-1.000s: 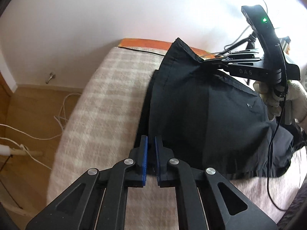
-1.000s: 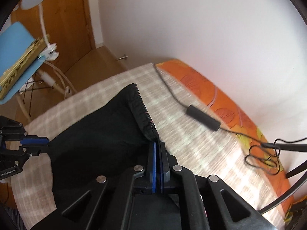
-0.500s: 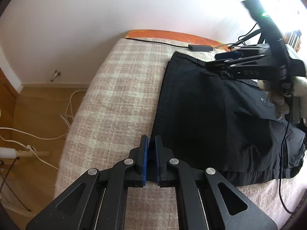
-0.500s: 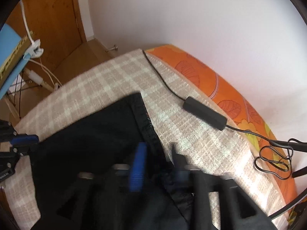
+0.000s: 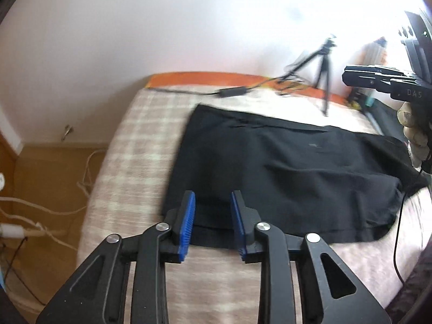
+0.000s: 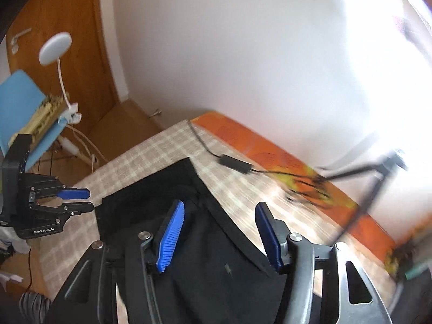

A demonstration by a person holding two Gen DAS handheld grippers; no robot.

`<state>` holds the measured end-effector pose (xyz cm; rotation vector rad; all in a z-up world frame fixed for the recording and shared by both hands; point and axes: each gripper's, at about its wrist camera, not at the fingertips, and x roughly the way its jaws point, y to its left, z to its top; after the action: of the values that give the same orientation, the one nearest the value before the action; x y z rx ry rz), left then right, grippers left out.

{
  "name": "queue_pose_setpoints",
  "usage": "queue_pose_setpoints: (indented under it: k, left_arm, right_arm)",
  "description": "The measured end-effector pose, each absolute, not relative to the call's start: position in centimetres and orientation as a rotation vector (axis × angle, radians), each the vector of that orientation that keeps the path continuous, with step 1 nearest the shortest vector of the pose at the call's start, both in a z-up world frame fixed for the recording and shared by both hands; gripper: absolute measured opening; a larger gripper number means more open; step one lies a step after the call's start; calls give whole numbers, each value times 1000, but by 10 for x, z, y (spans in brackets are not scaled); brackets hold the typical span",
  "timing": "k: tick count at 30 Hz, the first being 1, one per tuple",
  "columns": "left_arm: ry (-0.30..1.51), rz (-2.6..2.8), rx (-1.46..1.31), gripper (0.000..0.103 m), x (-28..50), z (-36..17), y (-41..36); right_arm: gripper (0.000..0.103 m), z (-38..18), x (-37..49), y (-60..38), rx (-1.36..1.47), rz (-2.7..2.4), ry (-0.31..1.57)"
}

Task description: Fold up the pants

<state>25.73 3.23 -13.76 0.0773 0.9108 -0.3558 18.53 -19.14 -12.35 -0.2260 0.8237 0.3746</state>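
Note:
Black pants (image 5: 283, 172) lie folded and flat on the checked beige bed cover (image 5: 140, 162). My left gripper (image 5: 212, 202) is open and empty, just above the near left corner of the pants. My right gripper (image 6: 220, 216) is open and empty, raised above the far edge of the pants (image 6: 194, 229). The right gripper also shows at the right edge of the left wrist view (image 5: 378, 79), held by a gloved hand. The left gripper shows at the left of the right wrist view (image 6: 78, 199).
A black cable with a power brick (image 5: 233, 91) lies on the cover by the orange sheet (image 5: 202, 77) at the wall. A small tripod (image 5: 324, 62) stands at the back right. White cables (image 5: 40, 210) lie on the wooden floor left of the bed.
Both grippers have opened and let go of the pants, which now lie flat. Both have pulled back and up from the cloth.

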Motion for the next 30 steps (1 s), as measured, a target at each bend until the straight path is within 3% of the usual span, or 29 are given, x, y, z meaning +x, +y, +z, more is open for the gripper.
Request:
queue_pose_setpoints:
  k: [3,12,16,24,25,30]
  left_arm:
    - [891,-434,105,40,240,-125,2]
    - [875,-694,276,40,179,-118,-108]
    - [903,-775,366,40,163,-137,-151]
    - [951,-859,511,40,145,-174,-207]
    - [944,-864,533,40,144,-178,-214]
    - [903,-886,648,40,137,-188,-236]
  right_arm:
    - [60,-113,152,-228,-183,317,815]
    - [62,-115,42,-353,-53,69,865]
    - [71,-126,-5,-406,38,-65,886]
    - [81,-165,-80,-502,313,-317,937]
    - [86,-168,-83,-508,350,-328,912]
    - [90,-194,-102,-540,587,-304,859]
